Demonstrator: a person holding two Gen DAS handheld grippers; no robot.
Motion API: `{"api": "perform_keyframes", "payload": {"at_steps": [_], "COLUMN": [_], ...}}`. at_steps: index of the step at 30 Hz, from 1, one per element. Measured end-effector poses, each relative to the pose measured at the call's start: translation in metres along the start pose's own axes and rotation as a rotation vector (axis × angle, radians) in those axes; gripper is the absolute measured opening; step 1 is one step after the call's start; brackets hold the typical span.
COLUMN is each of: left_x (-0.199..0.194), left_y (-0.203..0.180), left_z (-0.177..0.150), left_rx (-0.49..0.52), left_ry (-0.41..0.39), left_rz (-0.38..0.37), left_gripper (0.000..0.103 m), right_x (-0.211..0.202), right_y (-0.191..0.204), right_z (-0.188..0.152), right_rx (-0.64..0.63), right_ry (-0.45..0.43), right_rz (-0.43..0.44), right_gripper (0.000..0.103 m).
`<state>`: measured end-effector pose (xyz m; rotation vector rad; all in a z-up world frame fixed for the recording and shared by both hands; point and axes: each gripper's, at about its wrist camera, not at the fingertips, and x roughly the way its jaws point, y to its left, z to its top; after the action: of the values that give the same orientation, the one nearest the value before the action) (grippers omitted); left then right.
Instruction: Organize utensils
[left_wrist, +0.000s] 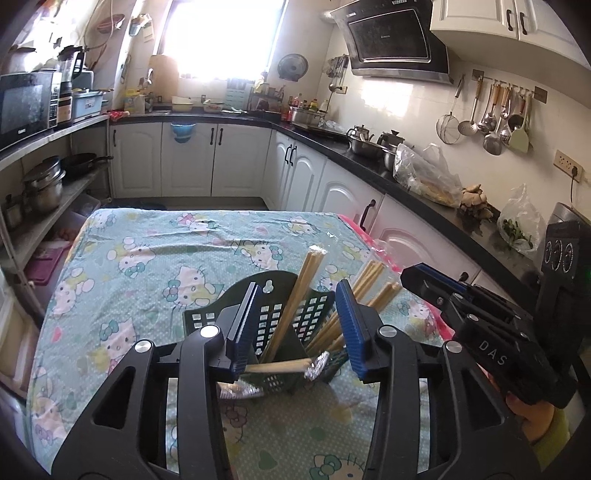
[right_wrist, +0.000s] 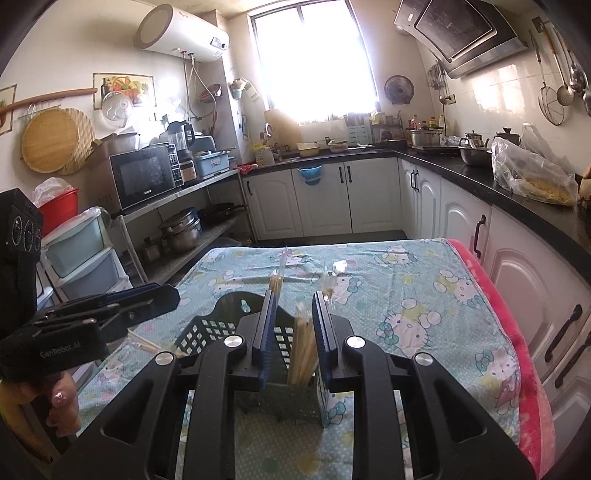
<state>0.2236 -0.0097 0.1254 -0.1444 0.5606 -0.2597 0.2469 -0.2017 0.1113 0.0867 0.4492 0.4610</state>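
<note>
A dark green slotted utensil holder (left_wrist: 280, 325) stands on the Hello Kitty tablecloth (left_wrist: 147, 266). Wrapped wooden chopsticks (left_wrist: 299, 295) stand in it; more lean at its right (left_wrist: 369, 291). My left gripper (left_wrist: 295, 332) is open above the holder, and one wrapped chopstick pair (left_wrist: 280, 367) lies across between its fingers. In the right wrist view my right gripper (right_wrist: 293, 328) is open around a bundle of chopsticks (right_wrist: 303, 347) standing in the holder (right_wrist: 207, 332). The right gripper also shows in the left wrist view (left_wrist: 480, 314), and the left one in the right wrist view (right_wrist: 110, 306).
A pink blanket edge (right_wrist: 517, 350) runs along the table's right side. White cabinets (right_wrist: 369, 199) and a black counter (right_wrist: 461, 173) with pots and bags surround the table. A shelf with a microwave (right_wrist: 144, 177) stands at the left.
</note>
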Motion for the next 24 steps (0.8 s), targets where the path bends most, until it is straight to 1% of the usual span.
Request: {"api": "perform_keyframes", "payload": {"at_steps": [3, 7, 9, 14, 17, 19, 24], "left_x": [-0.008, -0.018, -0.023, -0.033, -0.037, -0.038, -0.04], "left_y": [0.0, 0.0, -0.002, -0.001, 0.002, 0.004, 0.01], "left_z": [-0.005, -0.012, -0.017, -0.032, -0.042, -0.049, -0.065], "left_rx": [-0.001, -0.002, 0.006, 0.01, 0.002, -0.002, -0.021], "left_ry": [-0.007, -0.016, -0.021, -0.028, -0.024, -0.018, -0.003], "left_rz": [-0.006, -0.015, -0.013, -0.008, -0.005, -0.004, 0.0], "left_gripper": [0.042, 0.049, 0.05, 0.059, 0.064, 0.068, 0.077], "right_x": [-0.005, -0.011, -0.015, -0.026, -0.032, -0.036, -0.041], "right_y": [0.001, 0.002, 0.005, 0.012, 0.016, 0.019, 0.023], "right_z": [-0.005, -0.012, -0.015, -0.027, -0.035, -0.042, -0.06], "right_rx": [0.0, -0.009, -0.016, -0.038, -0.046, -0.056, -0.059], "right_ry": [0.006, 0.01, 0.01, 0.013, 0.014, 0.02, 0.038], "right_rz": [-0.002, -0.004, -0.004, -0.002, -0.006, -0.006, -0.004], "right_gripper": [0.026, 0.028, 0.032, 0.037, 0.044, 0.045, 0.054]}}
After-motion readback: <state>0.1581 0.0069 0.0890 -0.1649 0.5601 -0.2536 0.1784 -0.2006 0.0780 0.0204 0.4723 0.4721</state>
